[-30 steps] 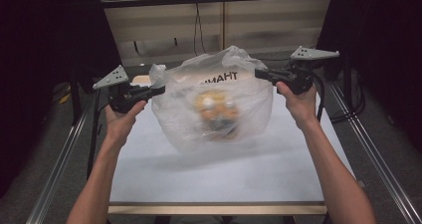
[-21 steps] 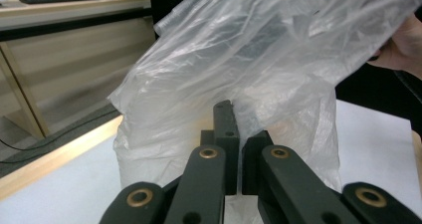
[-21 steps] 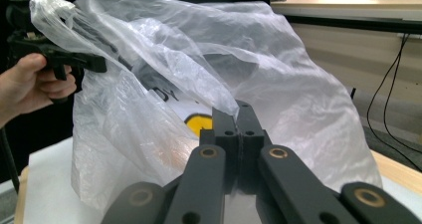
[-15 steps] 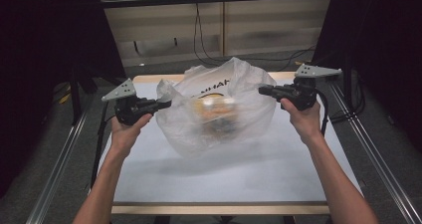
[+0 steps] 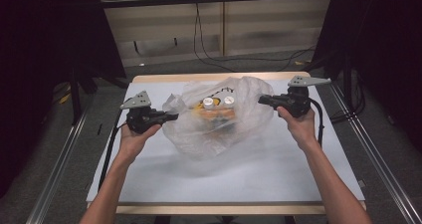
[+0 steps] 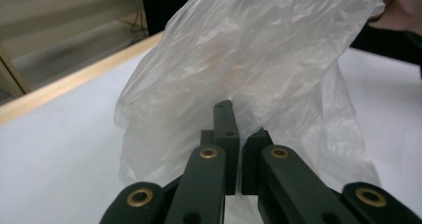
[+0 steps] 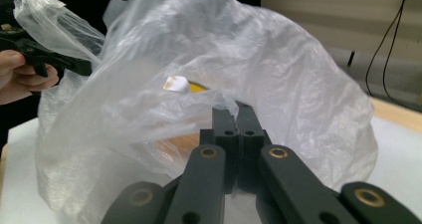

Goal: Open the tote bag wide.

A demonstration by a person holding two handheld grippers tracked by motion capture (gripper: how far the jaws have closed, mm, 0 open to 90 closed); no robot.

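A clear plastic bag (image 5: 219, 134) rests on the white table top (image 5: 259, 184), stretched between my two grippers. Through the film I see two white caps (image 5: 211, 103) and yellow and orange contents. My left gripper (image 5: 174, 116) is shut on the bag's left edge. My right gripper (image 5: 261, 100) is shut on its right edge. In the left gripper view the left gripper (image 6: 239, 129) pinches crumpled bag film (image 6: 259, 59). In the right gripper view the right gripper (image 7: 237, 115) pinches a fold of the bag (image 7: 298, 79), with a white cap (image 7: 176, 84) behind it.
The table has a wooden far edge (image 5: 164, 78) and metal rails (image 5: 59, 159) along both sides. Black cables (image 5: 204, 40) hang against the back wall. In the right gripper view the other hand (image 7: 20, 74) shows at far left.
Both hands have come down with the bag. It hung above the table before and now sits on it, sagging wider and lower.
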